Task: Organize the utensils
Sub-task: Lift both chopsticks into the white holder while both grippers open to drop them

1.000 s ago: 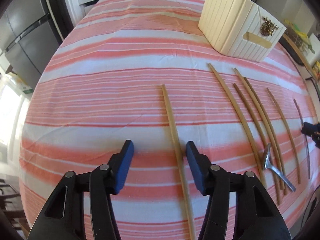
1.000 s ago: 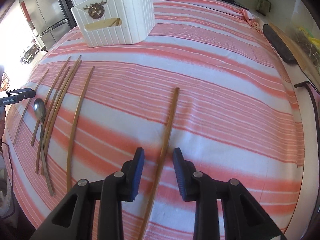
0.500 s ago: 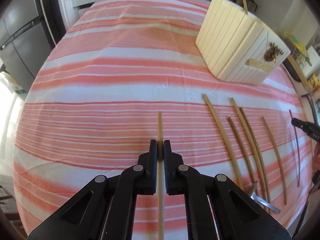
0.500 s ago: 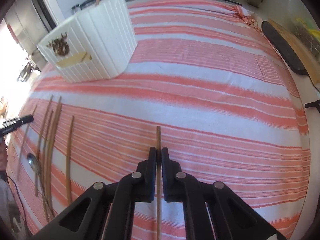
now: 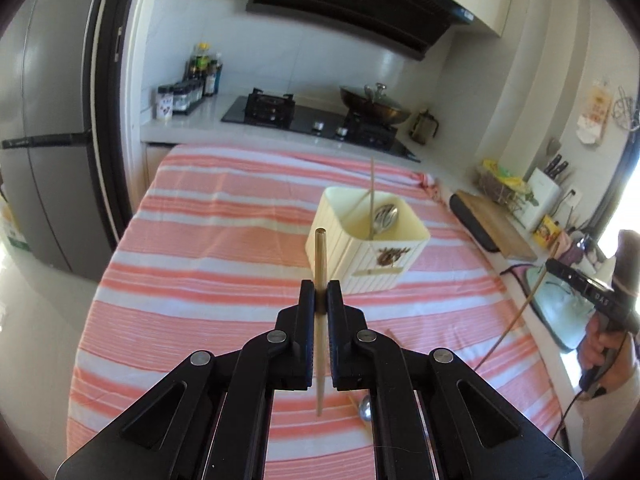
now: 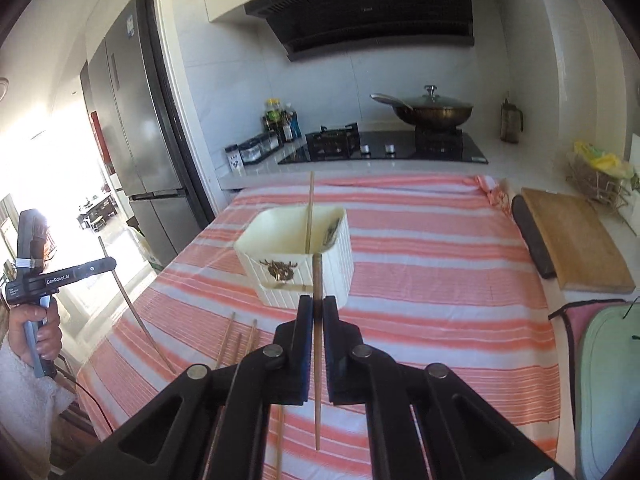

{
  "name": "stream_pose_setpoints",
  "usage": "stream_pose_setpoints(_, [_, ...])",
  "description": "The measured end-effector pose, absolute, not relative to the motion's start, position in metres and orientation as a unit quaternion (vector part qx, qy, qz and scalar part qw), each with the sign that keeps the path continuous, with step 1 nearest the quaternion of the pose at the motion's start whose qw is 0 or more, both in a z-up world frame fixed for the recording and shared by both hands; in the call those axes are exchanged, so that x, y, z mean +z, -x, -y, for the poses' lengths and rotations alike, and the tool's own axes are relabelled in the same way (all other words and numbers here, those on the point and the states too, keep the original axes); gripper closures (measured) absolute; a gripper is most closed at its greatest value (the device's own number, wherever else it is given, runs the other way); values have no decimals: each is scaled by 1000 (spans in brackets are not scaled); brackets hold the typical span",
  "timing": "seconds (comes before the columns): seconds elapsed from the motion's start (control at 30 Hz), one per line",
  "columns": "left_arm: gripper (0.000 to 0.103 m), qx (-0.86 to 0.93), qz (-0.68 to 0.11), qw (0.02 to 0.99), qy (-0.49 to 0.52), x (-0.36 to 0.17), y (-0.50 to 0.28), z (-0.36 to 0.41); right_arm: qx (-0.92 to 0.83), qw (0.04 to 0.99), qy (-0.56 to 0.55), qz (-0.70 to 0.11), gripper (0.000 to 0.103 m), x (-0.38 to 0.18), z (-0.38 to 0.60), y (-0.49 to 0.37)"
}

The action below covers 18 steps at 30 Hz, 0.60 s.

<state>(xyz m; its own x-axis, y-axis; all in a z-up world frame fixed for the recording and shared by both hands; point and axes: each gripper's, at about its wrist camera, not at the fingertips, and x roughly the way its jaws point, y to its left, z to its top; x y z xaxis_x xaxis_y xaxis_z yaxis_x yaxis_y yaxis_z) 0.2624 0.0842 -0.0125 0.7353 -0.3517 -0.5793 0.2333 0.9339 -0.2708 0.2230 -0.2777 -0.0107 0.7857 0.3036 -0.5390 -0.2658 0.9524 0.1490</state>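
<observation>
The left gripper pinches a pale chopstick. The right gripper pinches a darker chopstick, above the striped cloth.

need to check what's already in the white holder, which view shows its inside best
The left wrist view: the white holder shows a spoon and upright chopstick inside. The right wrist view shows mostly its front wall, the chopstick and part of the spoon.
</observation>
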Motion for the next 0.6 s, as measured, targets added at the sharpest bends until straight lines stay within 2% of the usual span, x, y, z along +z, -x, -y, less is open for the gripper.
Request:
stream_pose_setpoints(0.37, [99,-177,-196,959,105,86,-296,-63,117,981,-7,-154,98,67,260,-274])
stream_pose_setpoints(0.5, [99,-155,-153,973,76,92,-326,-31,104,989,-18,-102,98,87,249,-306])
stream_pose_setpoints(0.6, [99,-143,-174,973,52,78,-361,-6,99,991,-43,-85,98,84,240,-331])
